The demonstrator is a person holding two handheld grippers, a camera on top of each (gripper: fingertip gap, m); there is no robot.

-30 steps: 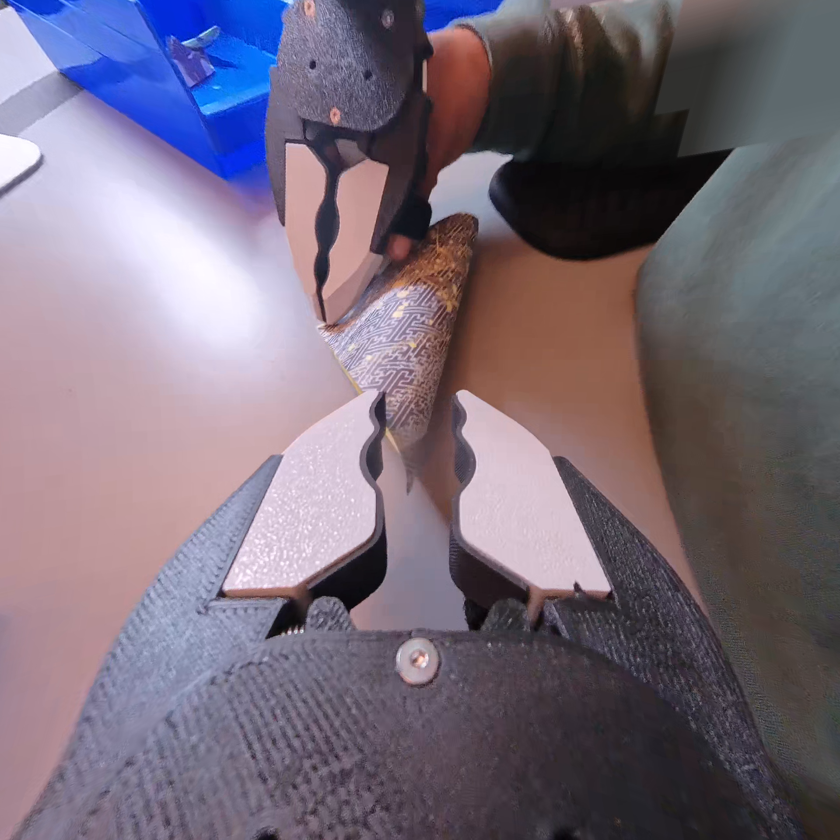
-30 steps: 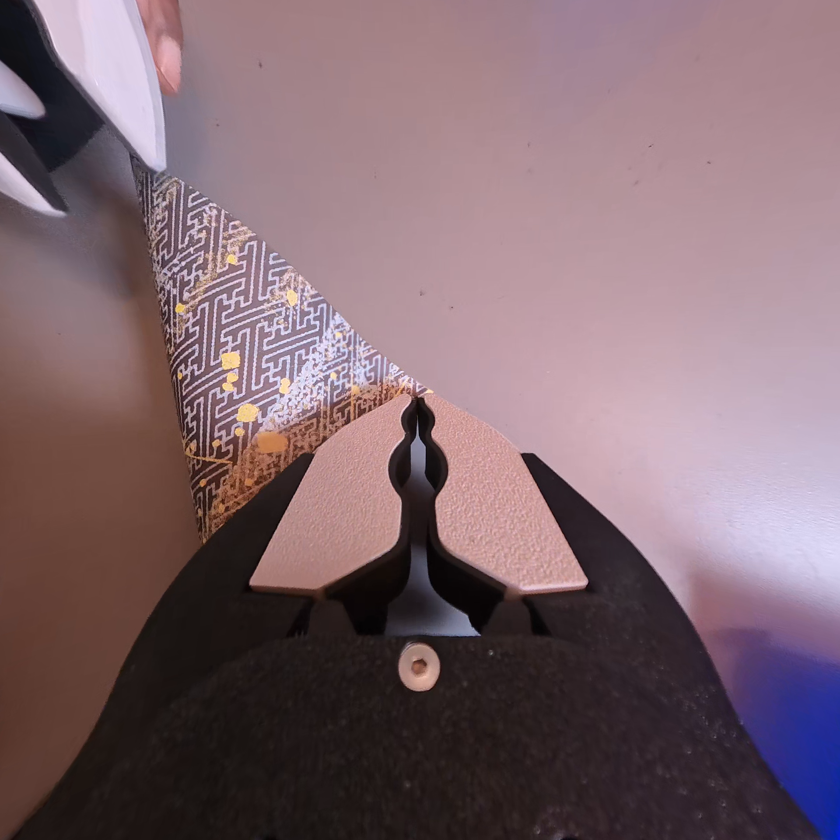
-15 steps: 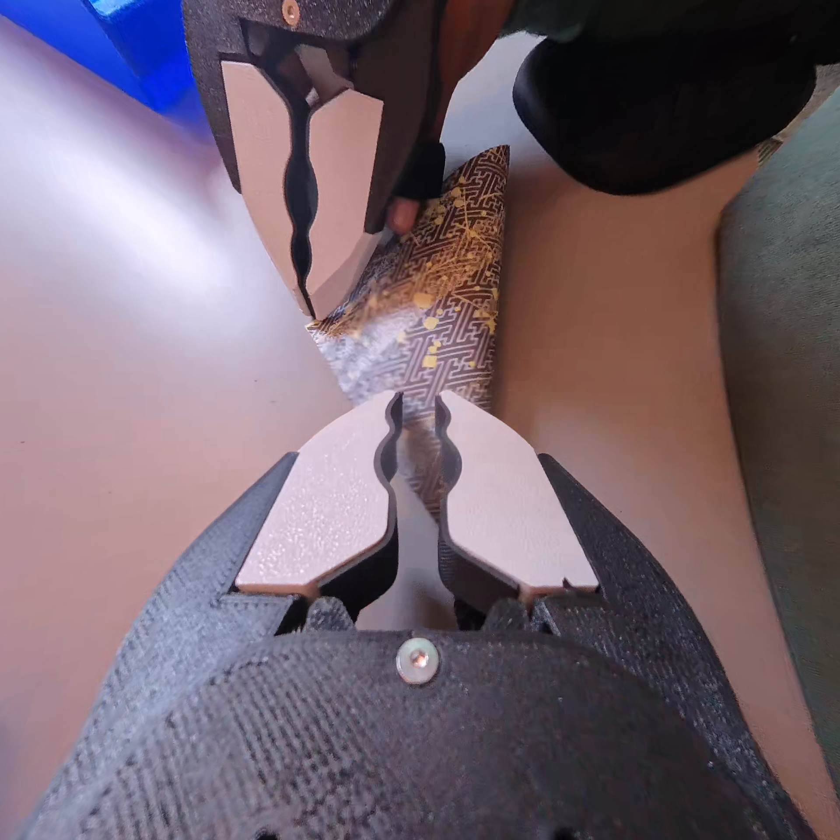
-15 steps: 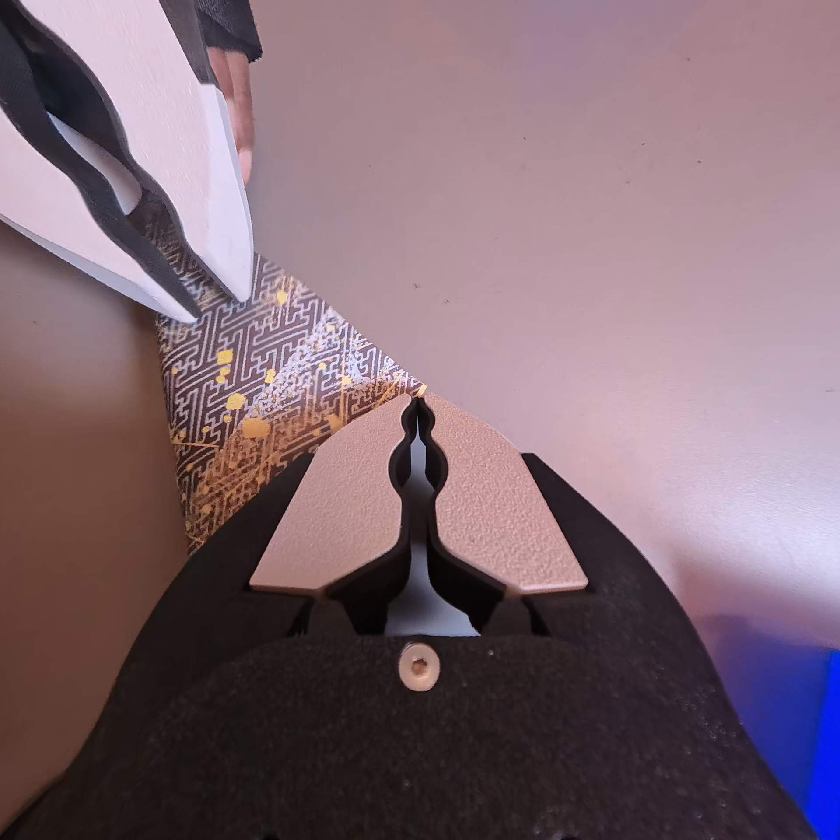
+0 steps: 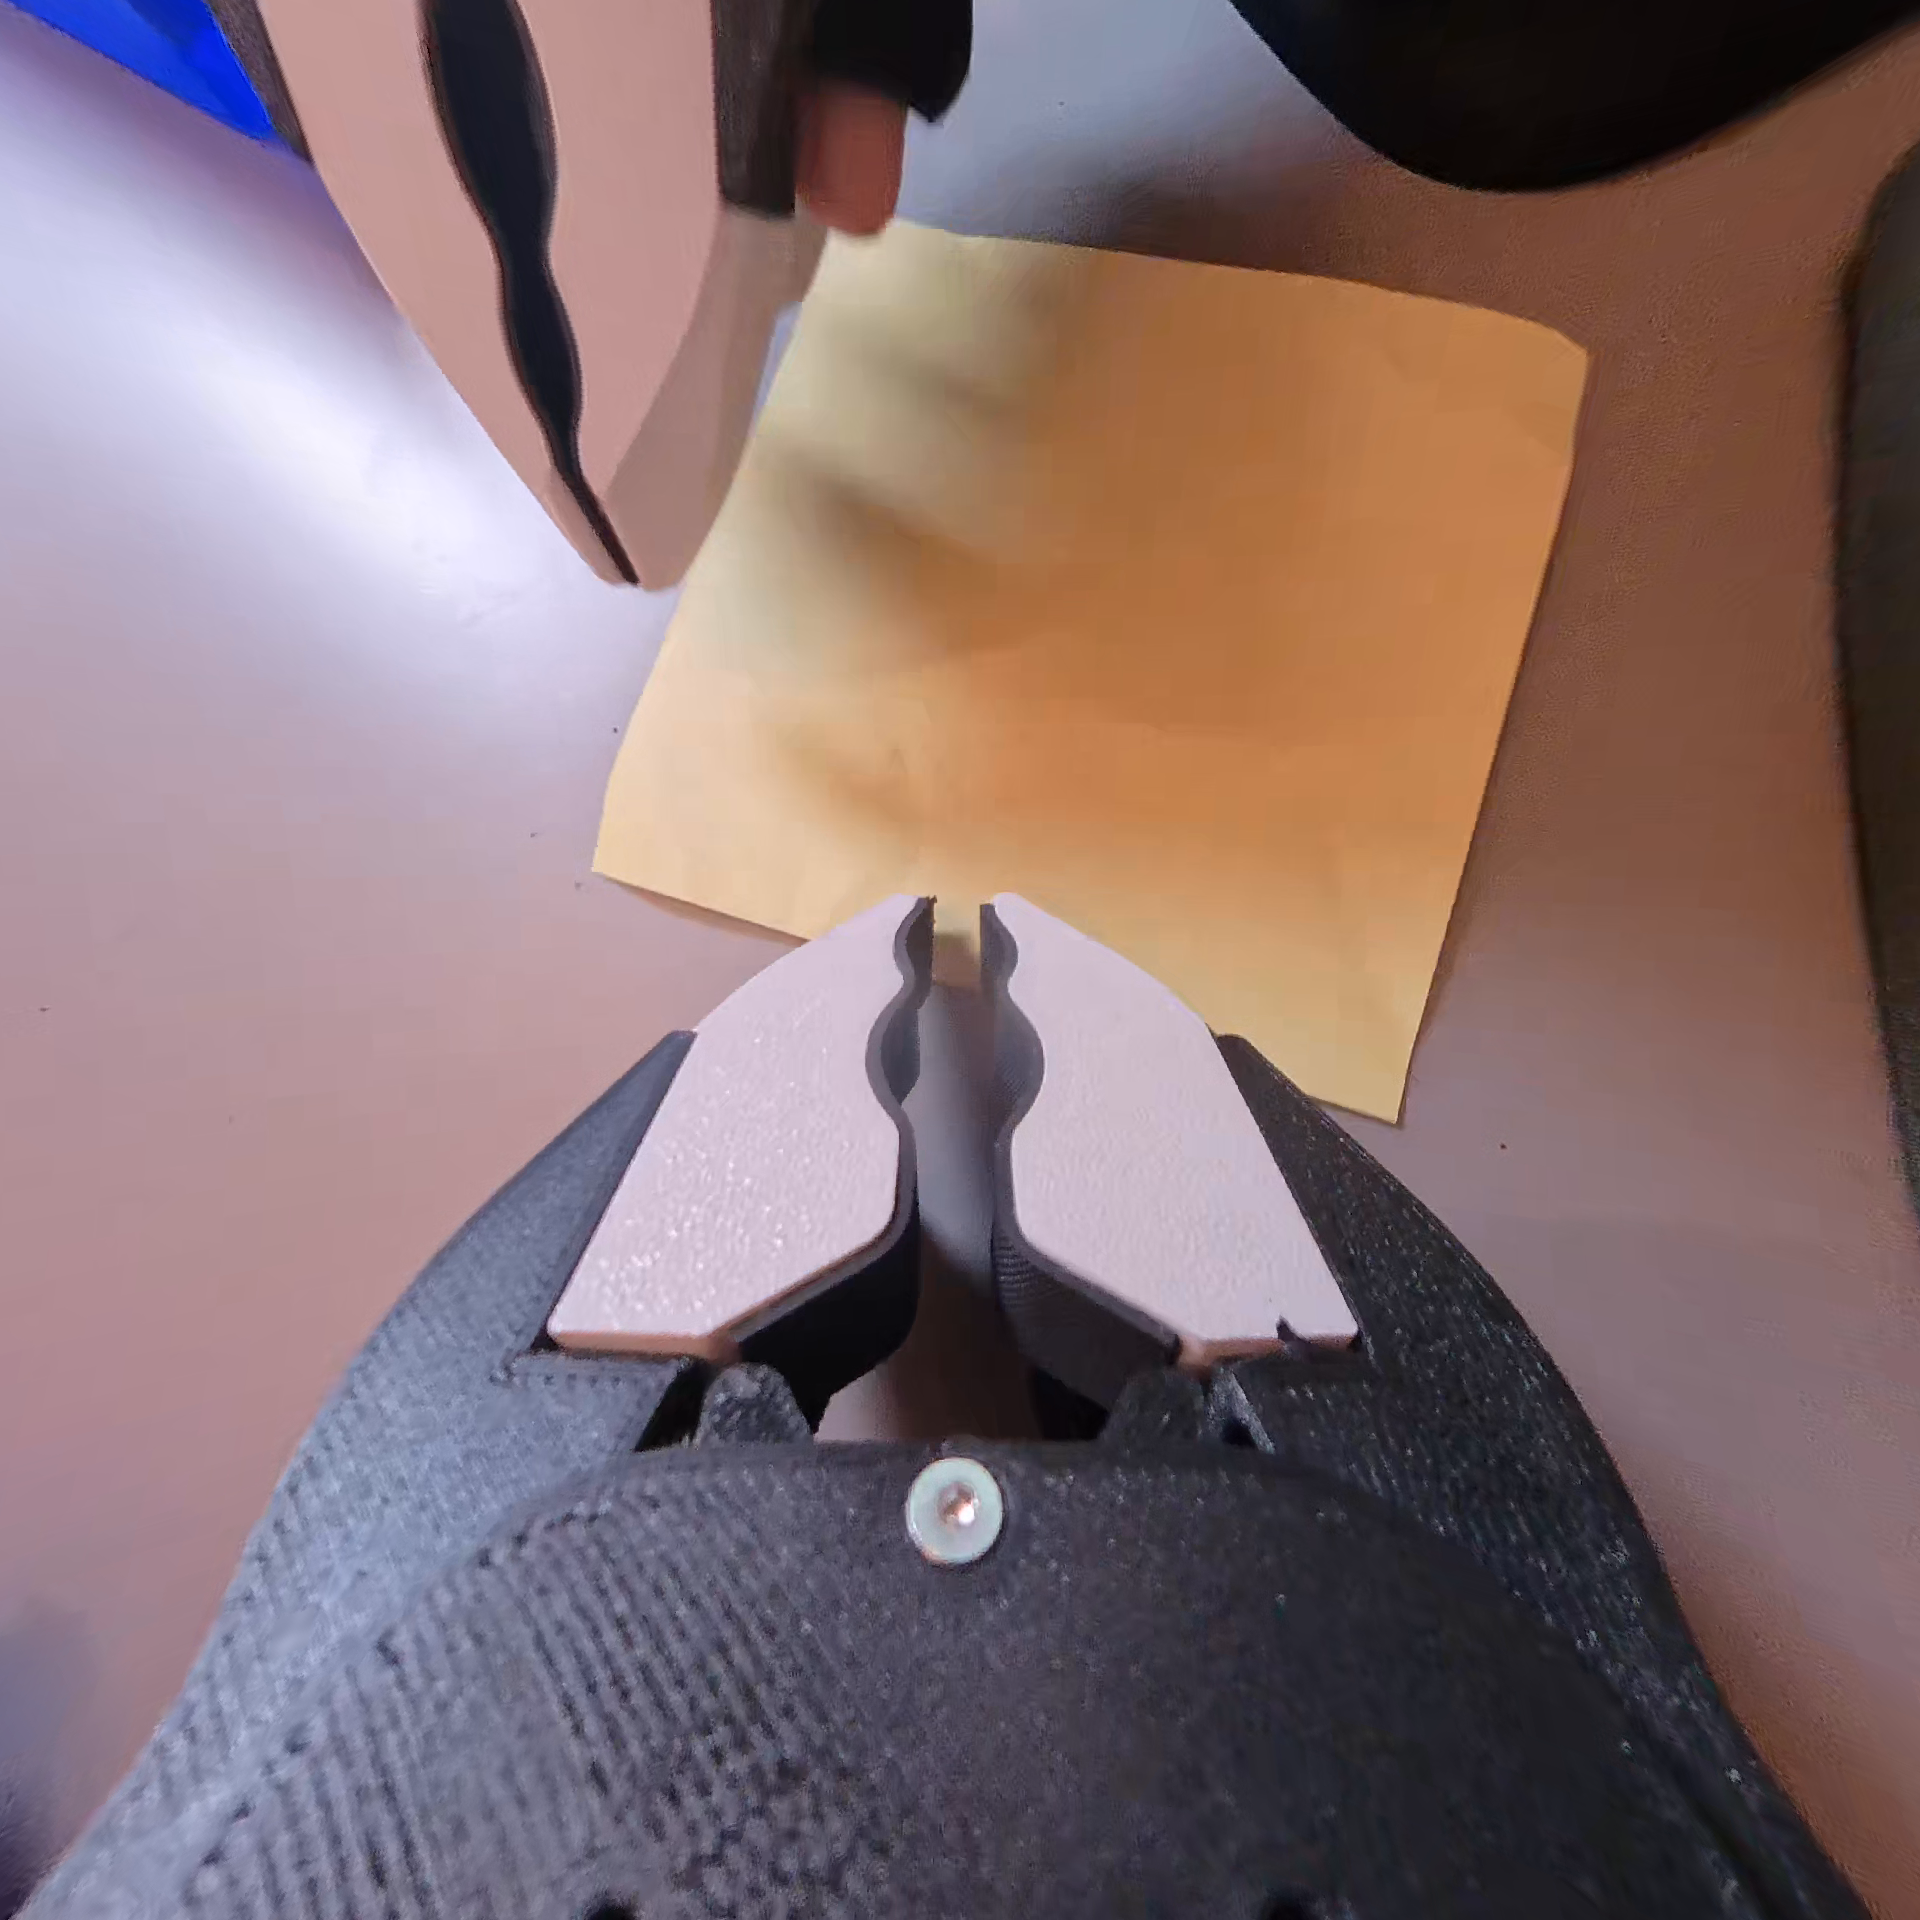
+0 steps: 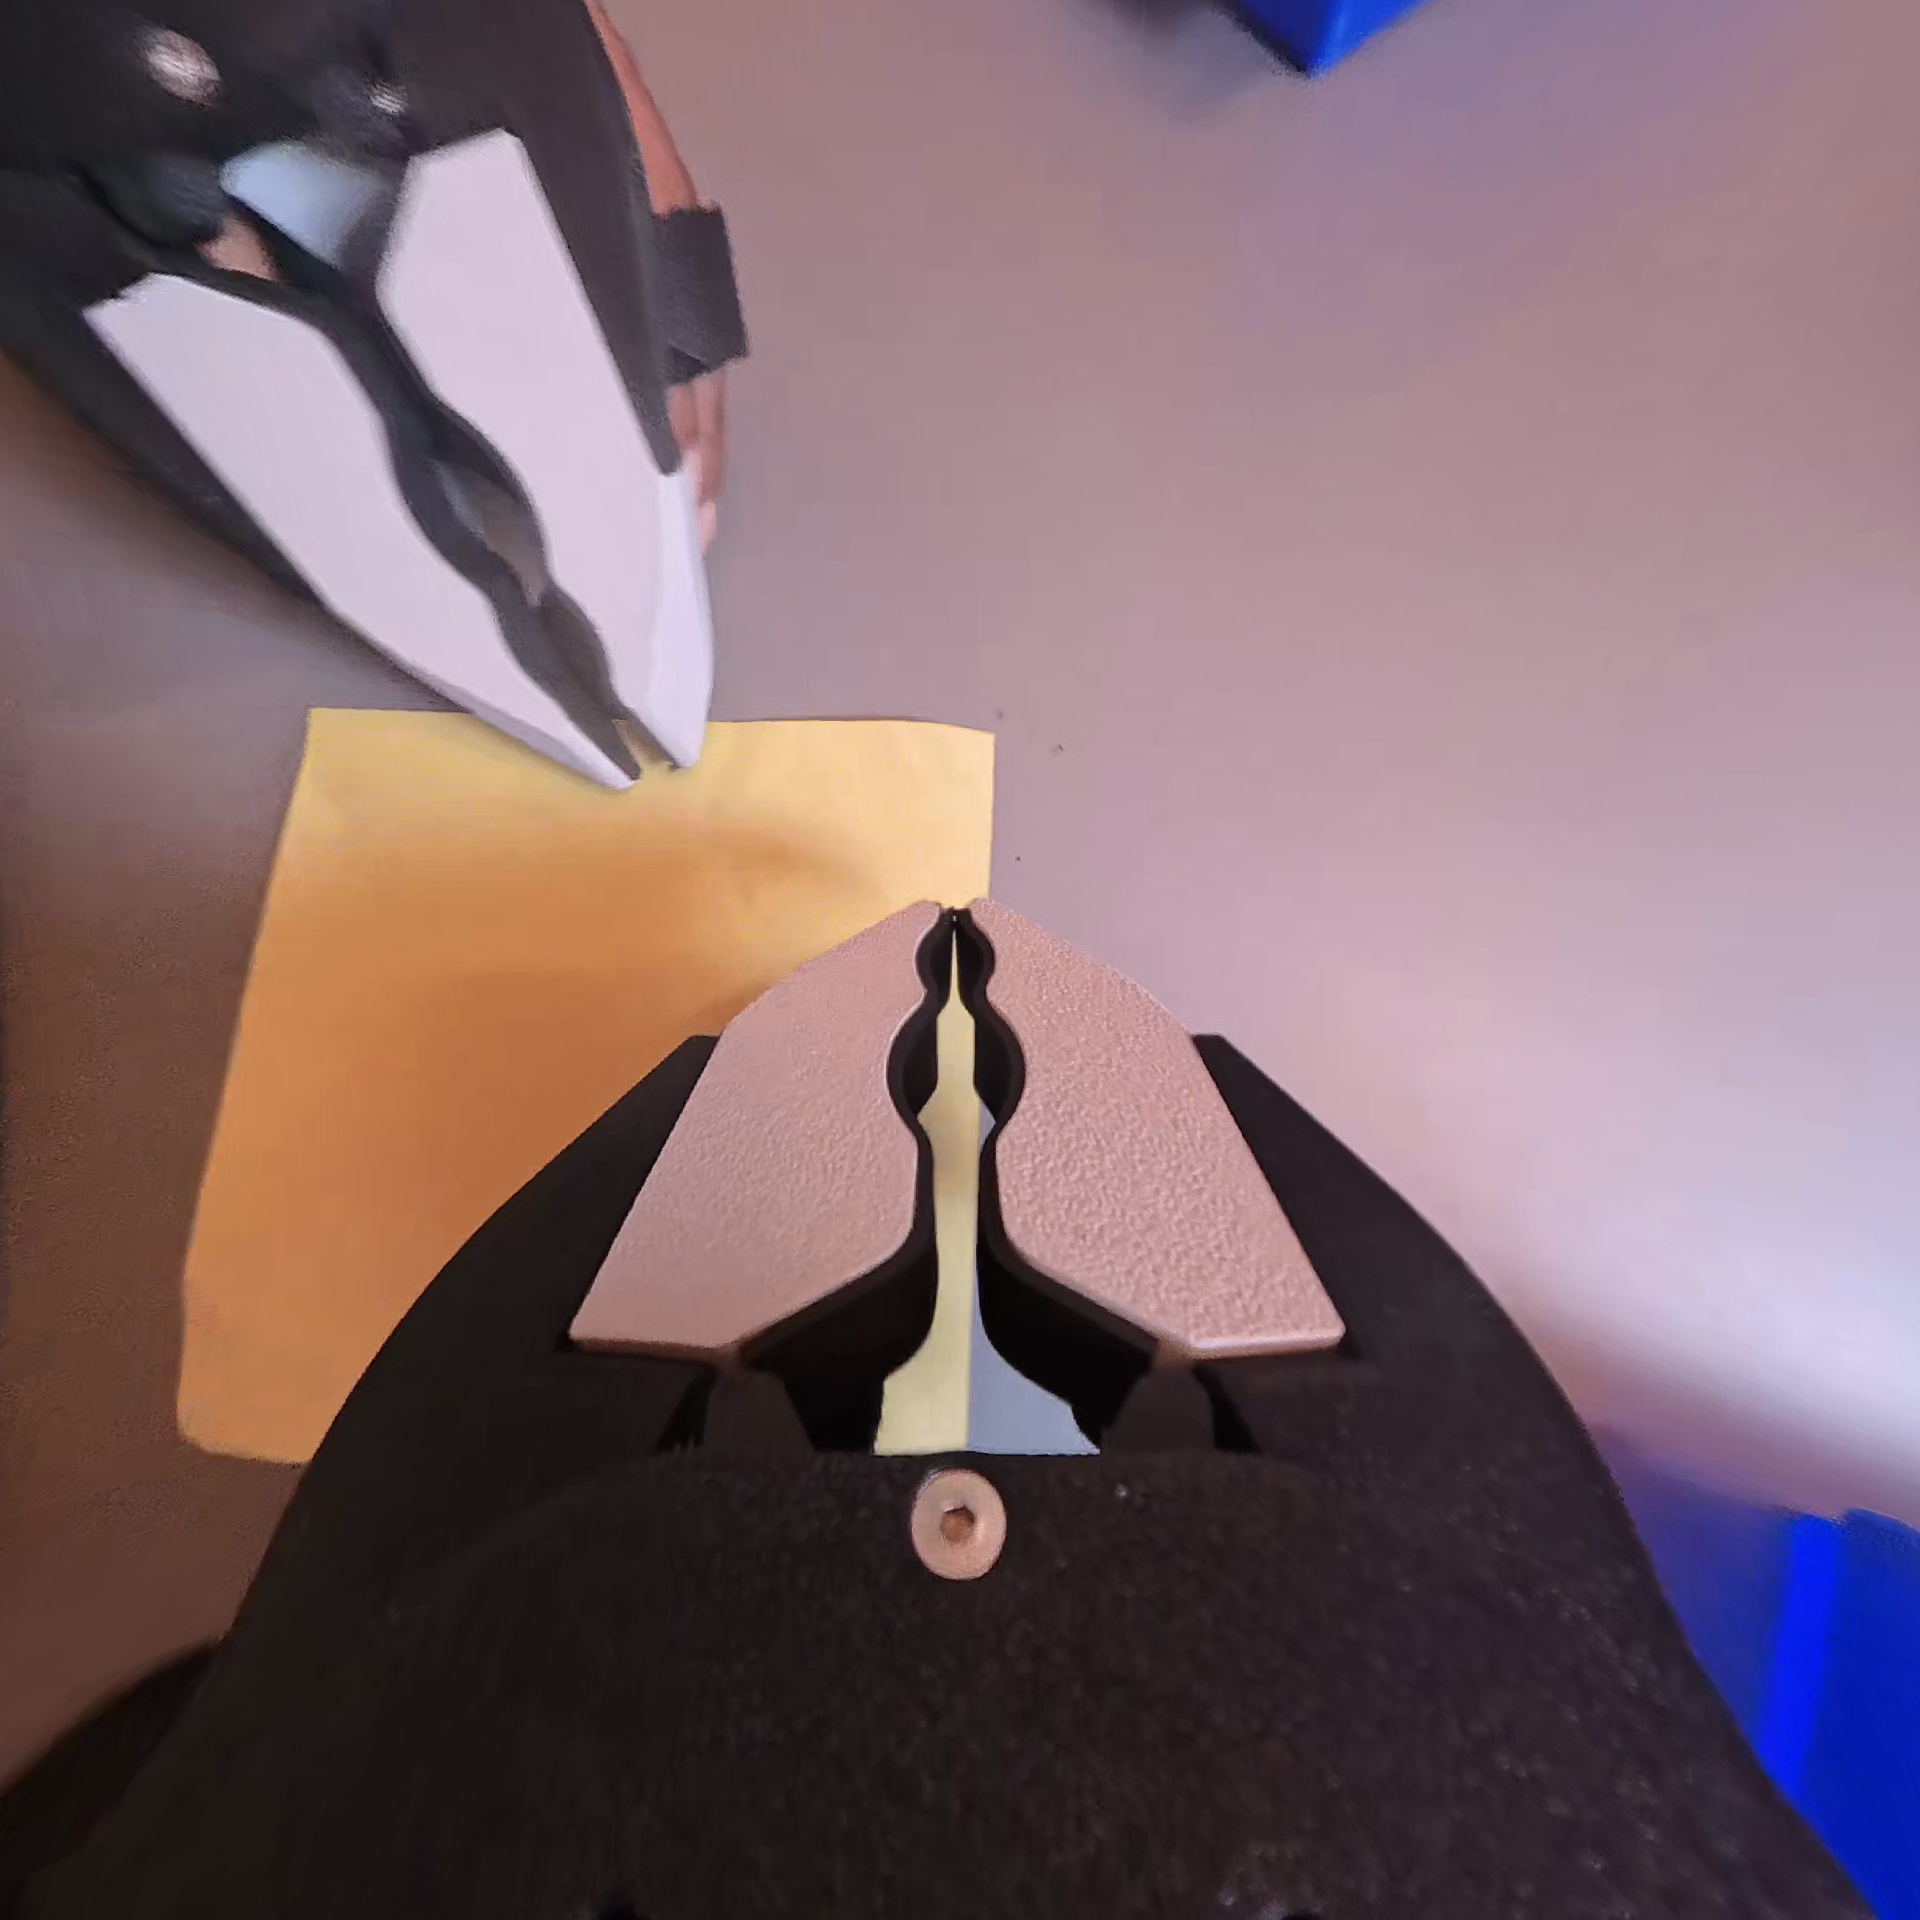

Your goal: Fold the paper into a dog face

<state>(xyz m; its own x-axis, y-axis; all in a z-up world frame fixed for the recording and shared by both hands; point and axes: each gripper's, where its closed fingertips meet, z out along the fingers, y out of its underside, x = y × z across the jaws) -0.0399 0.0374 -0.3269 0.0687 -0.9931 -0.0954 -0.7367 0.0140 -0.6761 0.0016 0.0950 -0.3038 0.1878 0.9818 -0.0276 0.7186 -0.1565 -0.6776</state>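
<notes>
In the left wrist view, the left gripper [image 5: 958, 906] has its fingers a narrow slot apart at the tips, with nothing between them. Just past the tips lies the paper [image 5: 1122, 644], a yellow square, flat on the table [image 5: 260, 831] with its plain side up. Its near edge runs right under the fingertips; whether they touch it cannot be told. The sheet spreads ahead and to the right of the fingers, and looks faintly rumpled in the middle. Farther off, ahead and to the left, the right gripper [image 5: 621, 574] points down with its tip at the sheet's left edge. Its fingers are pressed together at the tip and grip nothing. A fingertip of the hand [image 5: 847, 171] that holds it shows beside it. A blue bin [image 5: 197, 62] sits at the far left corner.

In the right wrist view, the right gripper [image 6: 954, 914] is closed, tips meeting, empty. The paper [image 6: 499, 1039] lies below and to the left of its fingers; the sheet's right edge runs underneath them and shows through the gap behind the tips. Beyond, ahead and to the left, the left gripper [image 6: 649, 771] comes down at the sheet's far edge, its tips a little apart.
</notes>
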